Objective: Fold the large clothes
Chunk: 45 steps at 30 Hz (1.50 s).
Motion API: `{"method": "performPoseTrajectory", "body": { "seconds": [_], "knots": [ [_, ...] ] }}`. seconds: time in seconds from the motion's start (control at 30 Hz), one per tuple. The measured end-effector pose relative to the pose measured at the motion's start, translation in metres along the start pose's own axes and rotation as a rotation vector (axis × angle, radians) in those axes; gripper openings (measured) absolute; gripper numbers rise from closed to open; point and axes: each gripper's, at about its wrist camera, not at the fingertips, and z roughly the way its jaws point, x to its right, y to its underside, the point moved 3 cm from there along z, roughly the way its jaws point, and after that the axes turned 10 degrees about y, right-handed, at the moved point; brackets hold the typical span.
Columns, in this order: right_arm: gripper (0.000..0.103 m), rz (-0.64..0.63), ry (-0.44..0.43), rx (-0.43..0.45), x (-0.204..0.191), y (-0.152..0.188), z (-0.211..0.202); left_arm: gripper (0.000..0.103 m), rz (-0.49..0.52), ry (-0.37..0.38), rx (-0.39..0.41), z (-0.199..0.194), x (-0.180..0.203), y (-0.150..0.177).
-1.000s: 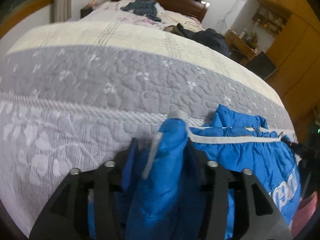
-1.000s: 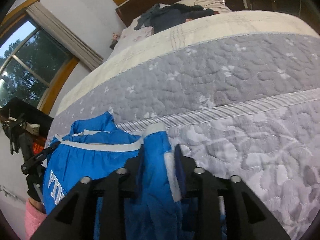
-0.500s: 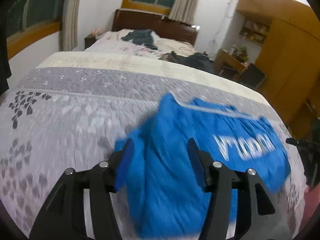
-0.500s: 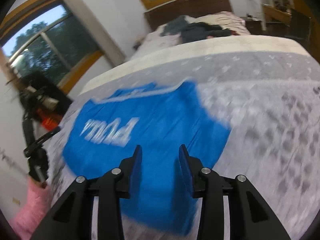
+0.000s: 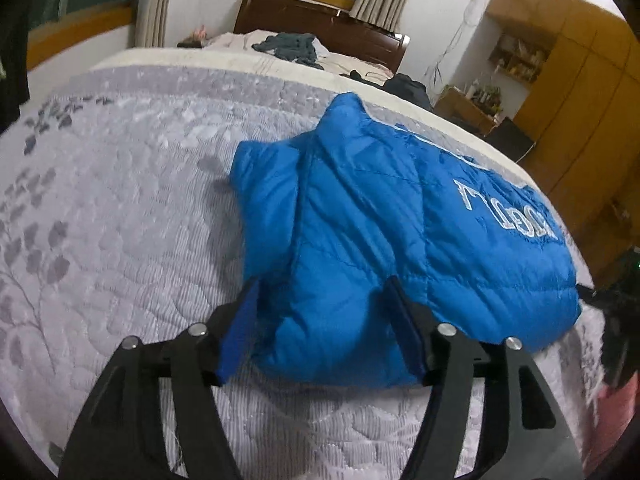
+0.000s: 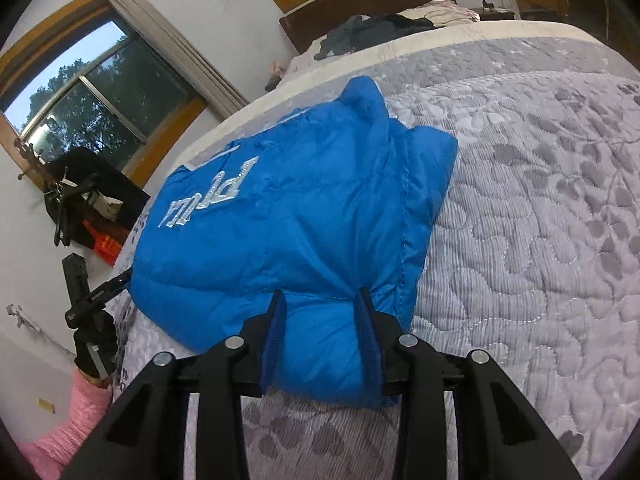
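Note:
A puffy blue jacket (image 5: 384,216) with white lettering lies folded on the grey quilted bed (image 5: 120,208). Its near edge sits between the fingers of my left gripper (image 5: 322,292), which is shut on the thick fabric near the left corner. In the right wrist view the same jacket (image 6: 280,208) bunches and puckers between the fingers of my right gripper (image 6: 320,300), shut on the near edge by the right corner. A folded-in sleeve (image 6: 424,168) pokes out on the right side.
Dark clothes (image 5: 292,46) lie piled near the wooden headboard (image 5: 320,20). Wooden cabinets (image 5: 592,92) stand to the right of the bed. A window (image 6: 100,96) and a rack with dark items (image 6: 80,200) are on the left. A pink sleeve (image 6: 60,428) shows at the bed's near left.
Both grippers drew the jacket's far edge back toward the near side, folding it over. The lettered back now faces up and the jacket rests flat on the quilt.

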Motion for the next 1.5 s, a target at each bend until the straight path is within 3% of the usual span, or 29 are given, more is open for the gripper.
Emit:
{"method": "performPoseTrajectory", "body": {
  "seconds": [0.13, 0.2, 0.27, 0.4, 0.6, 0.87, 1.1, 1.23, 1.37, 1.5],
  "knots": [
    [0.041, -0.017, -0.002, 0.016, -0.005, -0.001, -0.014, 0.066, -0.032, 0.001, 0.001, -0.012, 0.0, -0.004],
    [0.061, -0.018, -0.028, 0.032, -0.006, -0.003, -0.026, 0.07, -0.016, -0.007, 0.029, -0.023, 0.002, -0.009],
    [0.073, -0.003, -0.04, 0.067, -0.003, -0.01, -0.039, 0.081, -0.01, -0.008, 0.046, -0.032, 0.002, -0.016],
    [0.082, 0.072, -0.085, 0.077, 0.016, -0.024, -0.044, 0.083, -0.056, 0.034, 0.007, -0.024, -0.01, -0.031],
    [0.084, 0.187, -0.161, -0.011, 0.044, -0.035, -0.017, 0.083, -0.163, 0.181, -0.08, 0.01, -0.031, -0.037],
    [0.087, 0.194, -0.187, -0.081, 0.047, -0.041, 0.019, 0.084, -0.16, 0.277, -0.131, 0.042, -0.031, -0.04],
    [0.087, 0.177, -0.225, -0.104, 0.034, -0.047, 0.046, 0.091, -0.124, 0.319, -0.159, 0.063, -0.017, -0.047],
    [0.075, 0.127, -0.181, -0.112, 0.014, -0.051, 0.056, 0.088, -0.128, 0.321, -0.171, 0.076, -0.008, -0.054],
    [0.043, 0.144, -0.223, -0.085, 0.014, -0.048, 0.044, 0.061, -0.147, 0.297, -0.172, 0.08, -0.004, -0.057],
    [0.031, 0.139, -0.225, -0.06, 0.012, -0.048, 0.033, 0.039, -0.183, 0.303, -0.143, 0.074, -0.002, -0.056]
  ]
}}
